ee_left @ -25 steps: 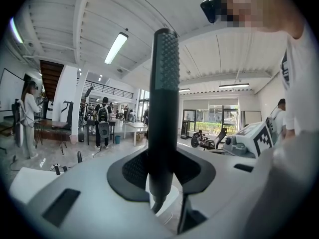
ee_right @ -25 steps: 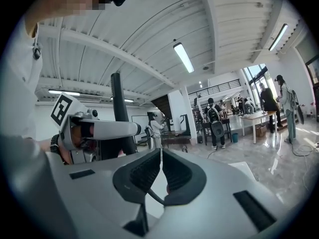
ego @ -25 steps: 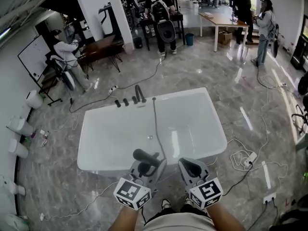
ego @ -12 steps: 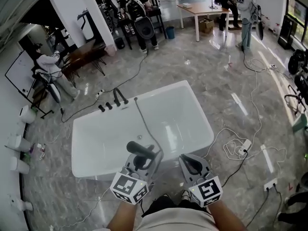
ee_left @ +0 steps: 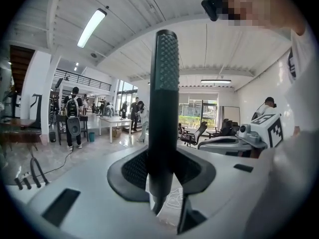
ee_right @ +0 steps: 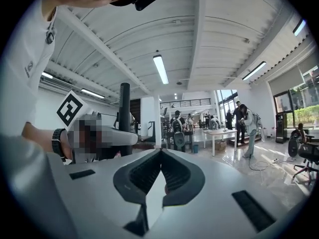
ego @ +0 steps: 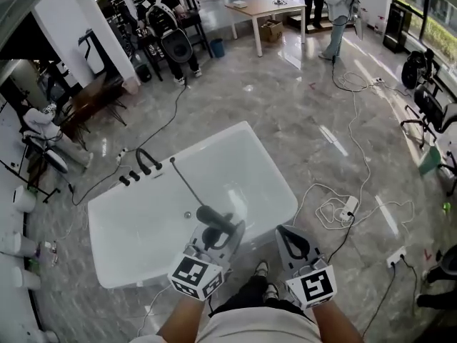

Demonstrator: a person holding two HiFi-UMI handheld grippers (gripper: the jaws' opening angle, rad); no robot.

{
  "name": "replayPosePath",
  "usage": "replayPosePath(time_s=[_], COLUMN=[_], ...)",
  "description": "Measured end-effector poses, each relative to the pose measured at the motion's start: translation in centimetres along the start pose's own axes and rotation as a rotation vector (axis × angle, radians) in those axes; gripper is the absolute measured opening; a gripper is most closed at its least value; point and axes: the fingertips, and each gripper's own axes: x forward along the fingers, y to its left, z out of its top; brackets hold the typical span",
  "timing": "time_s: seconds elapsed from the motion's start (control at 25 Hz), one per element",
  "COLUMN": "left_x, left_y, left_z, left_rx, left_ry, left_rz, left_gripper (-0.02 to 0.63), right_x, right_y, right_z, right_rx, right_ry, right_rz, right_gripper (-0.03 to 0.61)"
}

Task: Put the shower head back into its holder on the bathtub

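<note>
A dark stick-shaped shower head (ego: 213,217) stands between the jaws of my left gripper (ego: 216,233), which is shut on its handle. In the left gripper view the shower head (ee_left: 165,103) rises upright from the left gripper (ee_left: 162,172). Its thin hose (ego: 187,184) runs back across the white bathtub (ego: 114,259) to the rim beside the dark tap fittings (ego: 137,168). I cannot tell which fitting is the holder. My right gripper (ego: 288,239) hangs beside the left one, off the tub's near right corner. The right gripper (ee_right: 159,156) is shut and holds nothing.
White cables and a power strip (ego: 348,207) lie on the marble floor right of the tub. A black cable (ego: 168,116) runs from the taps toward desks where people (ego: 166,21) stand. A wooden table (ego: 268,9) is farther back. White fixtures (ego: 16,243) line the left wall.
The view has swung: the tub has slid left and turned in the picture. Both grippers now sit near its right front corner. The left one still grips the shower head.
</note>
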Motion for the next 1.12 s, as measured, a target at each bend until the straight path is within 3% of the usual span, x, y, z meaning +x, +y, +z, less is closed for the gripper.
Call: replayPosePath(time_s=[0.32,0.56,0.84,1.12], left_x=[7.6,10.9,14.7,19.9], left_y=[2.9,4.2,5.1,6.6], left_z=[2.2,3.2,3.7,3.8], left_rx=[0.049,0.041,0.043,0.041], left_ry=[-0.016,-0.006,-0.010,0.012], left_rz=[-0.123,-0.185,-0.190,-0.114], left_gripper=[0.120,0.120,0.120,0.120], right_x=[2.5,2.9,3.4,5.5], right_y=[-7.8,-11.2,-14.9,-21.4], right_z=[1.1,2.2,2.4,1.5], right_rx=[0.029,0.042,0.048,0.088], right_ry=[-0.011,-0.009,-0.024,-0.040], right_rz=[-0.192,-0.296,-0.331,-0.289], right_gripper=[0.014,0.014,0.014,0.014])
